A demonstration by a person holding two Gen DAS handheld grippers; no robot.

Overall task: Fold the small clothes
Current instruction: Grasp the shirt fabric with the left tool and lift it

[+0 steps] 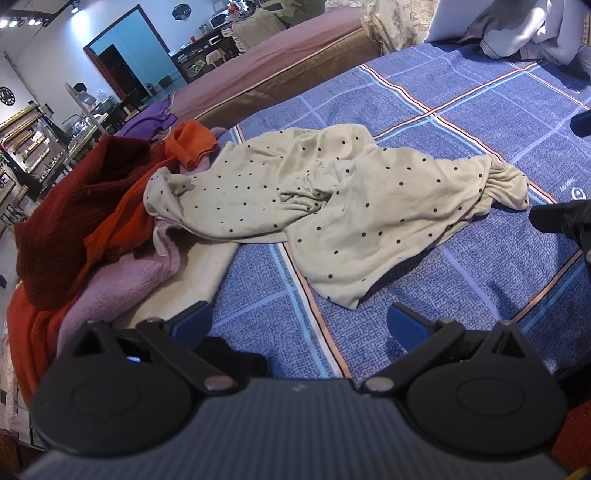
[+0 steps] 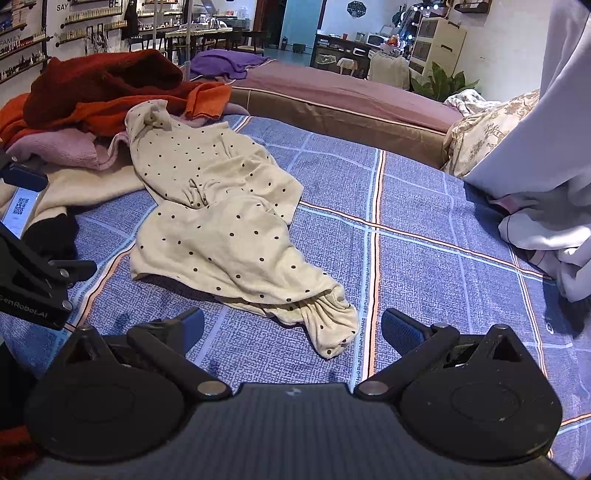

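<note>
We see a bed (image 2: 424, 229) under a blue plaid cover, with a mauve-topped second bed (image 2: 332, 92) behind it. Beyond, a turquoise doorway (image 2: 301, 22) opens in a white wall; shelves (image 2: 22, 44) line the left side, and a cream cabinet (image 2: 437, 44) stands near a plant (image 2: 441, 85).

- Polka-dot garment (image 1: 332, 206): soft, matt cream cloth, creased.
- Plaid bedspread (image 2: 424, 266): blue, finely textured woven cloth.
- Dark red sweater (image 1: 74, 206): ribbed knit.
- Left gripper (image 1: 299, 325): matt black plastic.

Cream garment (image 1: 332, 206) with black dots, blue plaid bedsheet (image 1: 461, 122), dark-red and orange sweaters (image 1: 85, 206), blue-padded jaws.
</note>
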